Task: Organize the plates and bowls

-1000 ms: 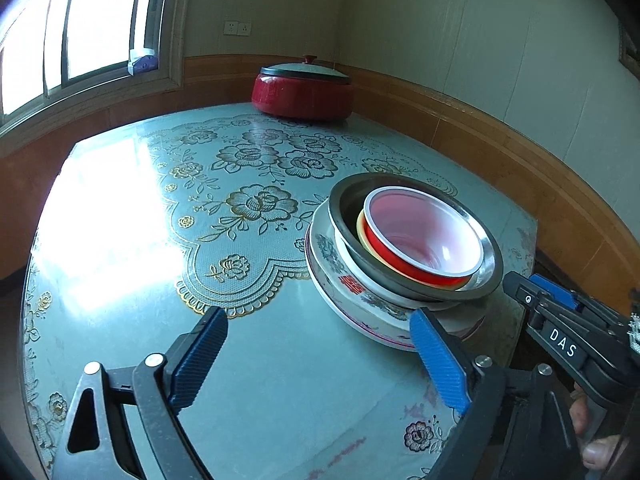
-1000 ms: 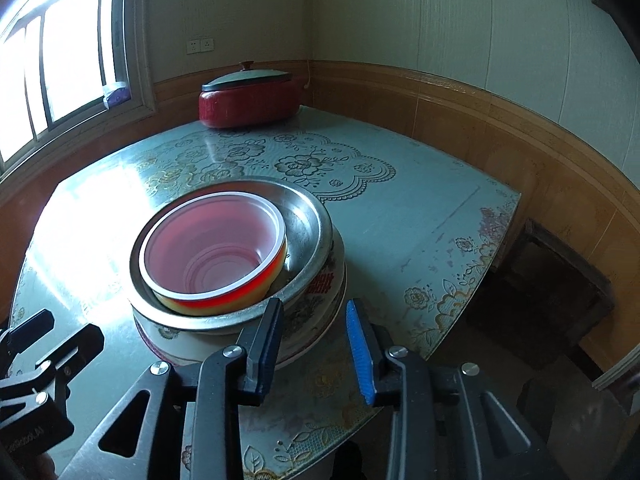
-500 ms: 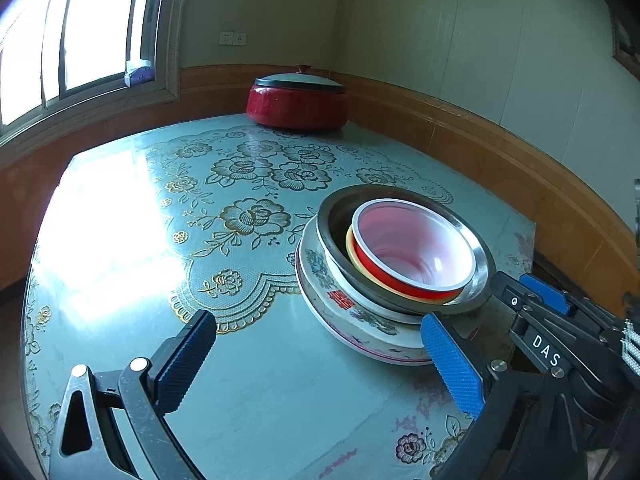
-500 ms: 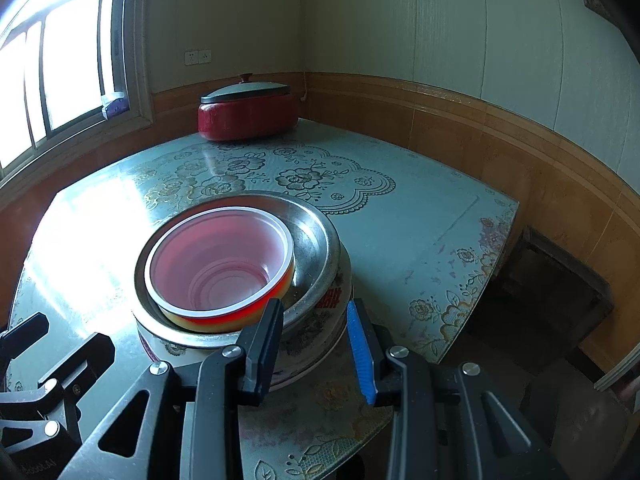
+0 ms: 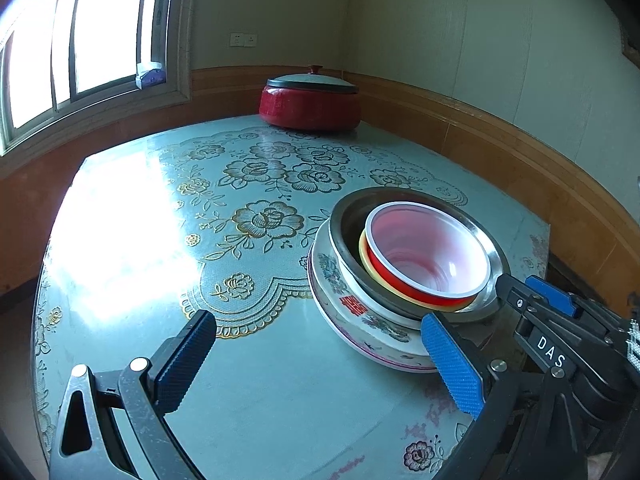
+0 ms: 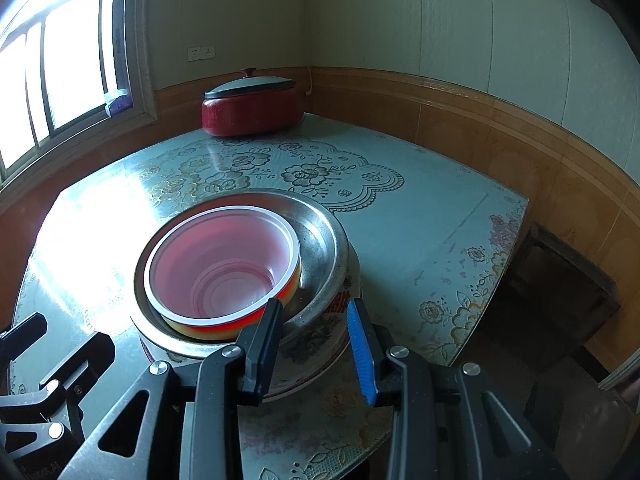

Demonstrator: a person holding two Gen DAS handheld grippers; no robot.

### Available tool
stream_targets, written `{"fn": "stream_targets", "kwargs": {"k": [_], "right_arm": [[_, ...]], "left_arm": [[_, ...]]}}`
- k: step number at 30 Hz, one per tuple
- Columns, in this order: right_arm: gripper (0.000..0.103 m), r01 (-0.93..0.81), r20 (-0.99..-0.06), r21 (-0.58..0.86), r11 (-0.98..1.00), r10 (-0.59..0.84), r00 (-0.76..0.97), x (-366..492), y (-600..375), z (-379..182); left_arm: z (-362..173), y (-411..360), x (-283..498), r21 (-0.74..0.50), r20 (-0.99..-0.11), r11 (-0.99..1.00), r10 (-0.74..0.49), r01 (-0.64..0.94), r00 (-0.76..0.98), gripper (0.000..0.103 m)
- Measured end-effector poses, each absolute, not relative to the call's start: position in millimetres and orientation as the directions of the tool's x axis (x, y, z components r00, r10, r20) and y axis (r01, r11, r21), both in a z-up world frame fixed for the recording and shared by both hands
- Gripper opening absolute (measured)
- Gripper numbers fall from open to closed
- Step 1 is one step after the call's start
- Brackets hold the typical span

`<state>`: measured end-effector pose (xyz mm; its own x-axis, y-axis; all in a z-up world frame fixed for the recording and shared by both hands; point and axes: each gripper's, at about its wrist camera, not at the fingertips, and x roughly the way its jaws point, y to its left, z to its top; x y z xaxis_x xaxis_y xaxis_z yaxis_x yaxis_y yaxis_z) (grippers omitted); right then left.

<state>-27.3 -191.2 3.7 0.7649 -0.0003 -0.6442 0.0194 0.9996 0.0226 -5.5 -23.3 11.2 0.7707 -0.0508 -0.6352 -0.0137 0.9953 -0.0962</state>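
Note:
A stack stands on the table: a red bowl with a white rim (image 5: pixel 424 254) (image 6: pixel 222 266) nested in a yellow one, inside a steel basin (image 5: pixel 348 220) (image 6: pixel 324 248), on a floral ceramic bowl (image 5: pixel 360 316) (image 6: pixel 316 340) and a plate. My left gripper (image 5: pixel 316 364) is open wide, low over the table, just left of the stack. My right gripper (image 6: pixel 316 344) is partly open and empty, its jaws straddling the near rim of the stack without touching it. It also shows in the left wrist view (image 5: pixel 536 300).
A red pot with a grey lid (image 5: pixel 310 102) (image 6: pixel 250 106) stands at the table's far edge near the window. The floral glass-topped table (image 5: pixel 260 216) ends close on the right (image 6: pixel 500 240), with a dark wooden stool (image 6: pixel 560 280) beyond.
Both grippers have drawn back and lowered a little from the stack. The stack has not moved. The jaw openings are unchanged.

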Motion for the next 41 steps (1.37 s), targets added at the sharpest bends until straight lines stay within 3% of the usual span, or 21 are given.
{"fn": "stream_targets", "kwargs": {"k": [41], "right_arm": [[0.034, 0.018, -0.64, 0.037, 0.999, 0.01, 0.768, -23.2, -198.5, 3.6]], "left_arm": [[8.1, -30.2, -1.6, -0.107, -0.637, 0.994, -0.061, -0.01, 0.769, 0.101]]}}
